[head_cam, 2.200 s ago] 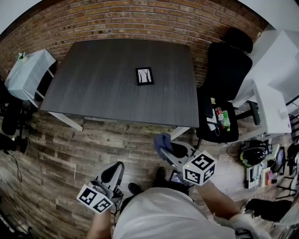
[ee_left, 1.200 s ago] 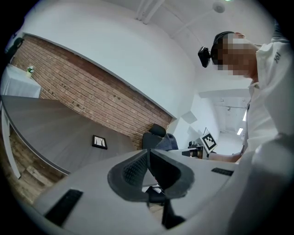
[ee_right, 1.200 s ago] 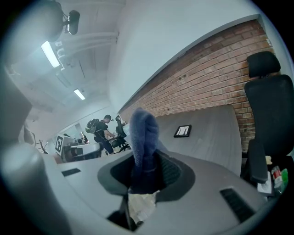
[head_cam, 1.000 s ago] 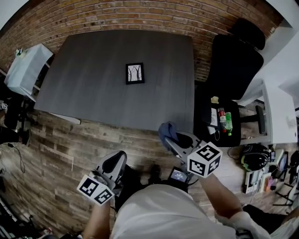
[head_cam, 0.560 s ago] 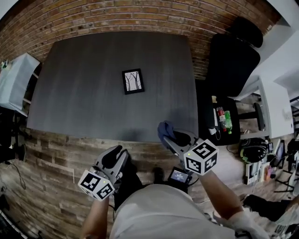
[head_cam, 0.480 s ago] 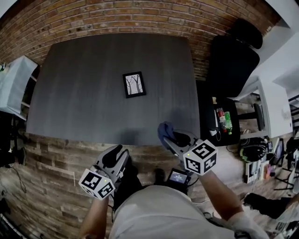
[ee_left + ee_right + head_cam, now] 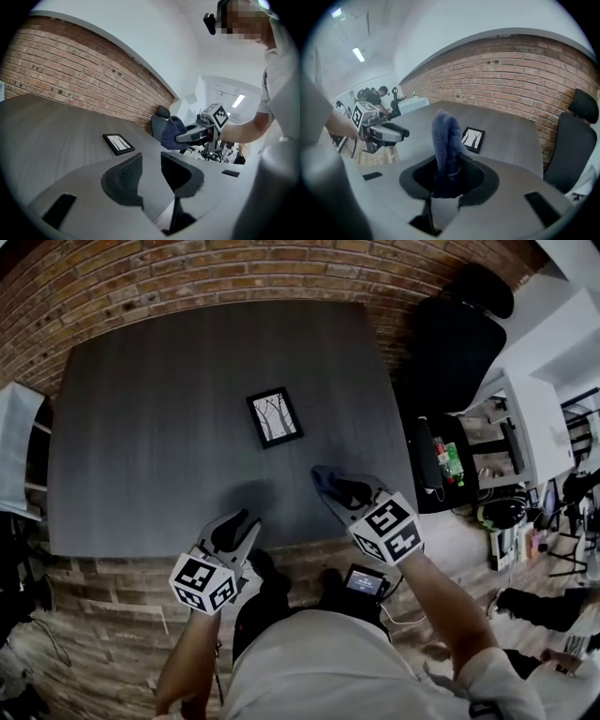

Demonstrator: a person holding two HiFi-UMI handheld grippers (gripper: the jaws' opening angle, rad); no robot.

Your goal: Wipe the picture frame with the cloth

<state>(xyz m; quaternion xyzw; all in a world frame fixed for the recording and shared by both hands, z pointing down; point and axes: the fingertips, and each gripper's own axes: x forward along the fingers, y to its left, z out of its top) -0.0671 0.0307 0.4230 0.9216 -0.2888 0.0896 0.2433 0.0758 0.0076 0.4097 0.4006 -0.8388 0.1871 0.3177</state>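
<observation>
Small black-bordered picture frame (image 7: 275, 417) flat mid grey wood-grain surface (image 7: 131, 446): likely light, stiff, glass-fronted, slides easily, so pin one border. Right hand-held gripper (image 7: 336, 491) clamped on soft blue cloth (image 7: 322, 478). Left hand-held gripper (image 7: 234, 525) jaws opening, nothing between

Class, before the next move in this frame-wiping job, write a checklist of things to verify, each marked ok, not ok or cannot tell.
1. Cloth clamped in the right hand-held gripper: ok.
2. Picture frame lies flat on the table, nothing covering it: ok.
3. Left hand-held gripper empty, jaws opening: ok.
4. Cloth touching the picture frame: not ok, it is short of it, near the table's front edge.
5. Dirt on the picture frame: cannot tell.
</observation>
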